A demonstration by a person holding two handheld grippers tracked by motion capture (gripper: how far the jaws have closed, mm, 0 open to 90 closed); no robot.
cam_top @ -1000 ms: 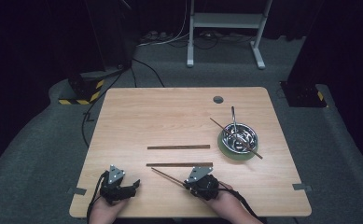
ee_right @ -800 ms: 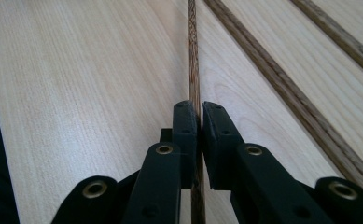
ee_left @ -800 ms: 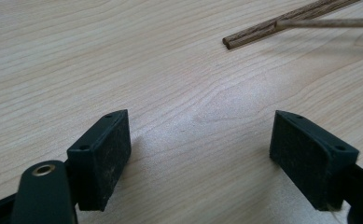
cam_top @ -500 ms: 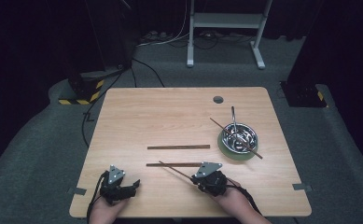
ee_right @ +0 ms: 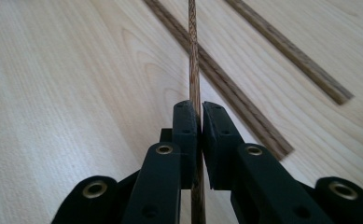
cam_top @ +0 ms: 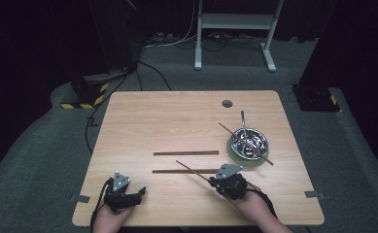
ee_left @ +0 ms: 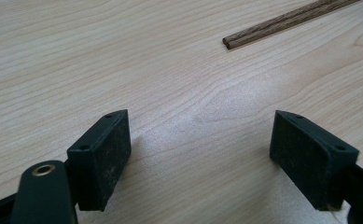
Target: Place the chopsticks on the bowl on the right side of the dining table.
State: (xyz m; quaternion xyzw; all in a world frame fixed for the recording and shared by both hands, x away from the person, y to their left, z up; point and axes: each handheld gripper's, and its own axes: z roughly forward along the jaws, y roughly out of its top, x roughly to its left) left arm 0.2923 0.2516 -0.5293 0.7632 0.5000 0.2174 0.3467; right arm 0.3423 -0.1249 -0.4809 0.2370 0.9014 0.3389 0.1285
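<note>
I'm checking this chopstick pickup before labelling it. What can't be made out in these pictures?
- Thin brown wooden chopstick in right gripper: far tip cut off by the top edge, right gripper view.
- Contents of shiny metal bowl: too small, high view.
- Left gripper: jaws too small, high view.

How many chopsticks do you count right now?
4. One chopstick is clamped in the right gripper. Two lie on the table: far chopstick, near chopstick. One rests across the bowl: bowl chopstick. More may be hidden inside.
</note>
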